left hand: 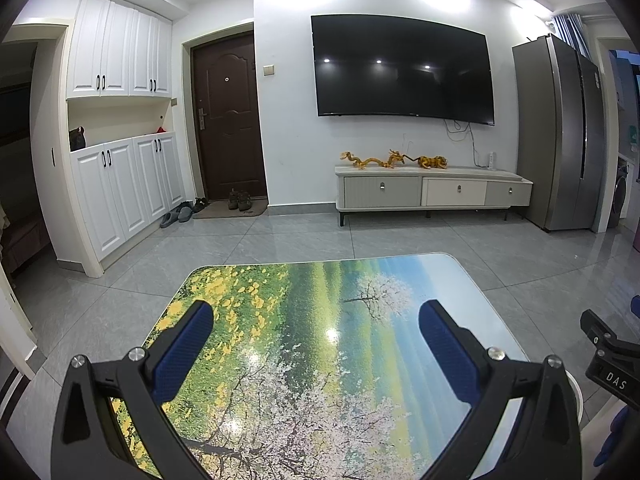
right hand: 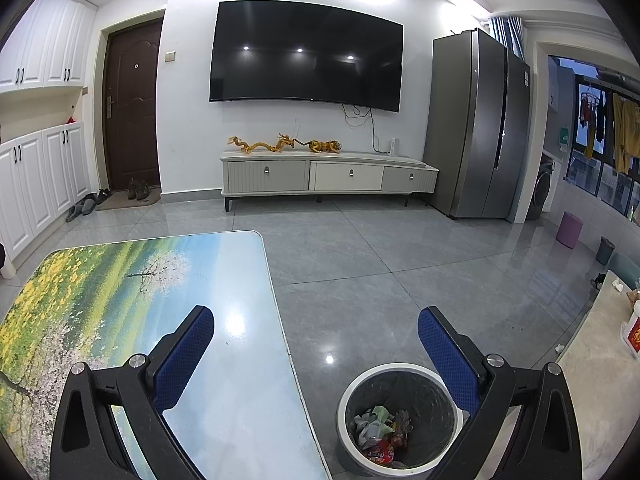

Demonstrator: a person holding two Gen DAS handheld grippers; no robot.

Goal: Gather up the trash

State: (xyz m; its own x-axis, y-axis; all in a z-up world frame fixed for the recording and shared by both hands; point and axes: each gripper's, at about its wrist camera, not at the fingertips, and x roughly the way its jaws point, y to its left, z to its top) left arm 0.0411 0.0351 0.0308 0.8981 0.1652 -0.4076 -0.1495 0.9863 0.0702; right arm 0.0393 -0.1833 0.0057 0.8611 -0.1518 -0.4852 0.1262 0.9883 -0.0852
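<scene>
My left gripper (left hand: 316,322) is open and empty above the low table (left hand: 304,360), whose top bears a printed landscape of blossoms and fields. My right gripper (right hand: 316,328) is open and empty, held over the table's right edge (right hand: 224,380) and the floor. A round bin (right hand: 398,420) with a white rim and dark liner stands on the floor right of the table, below the right finger. Crumpled wrappers and paper scraps (right hand: 380,430) lie inside it. Part of the right gripper (left hand: 612,360) shows at the right edge of the left wrist view.
A TV (left hand: 402,70) hangs above a white TV cabinet (left hand: 434,192) across the grey tiled floor. A fridge (right hand: 478,124) stands at the right, white cupboards (left hand: 120,184) and a brown door (left hand: 228,120) at the left. A beige counter (right hand: 600,360) lies at the near right.
</scene>
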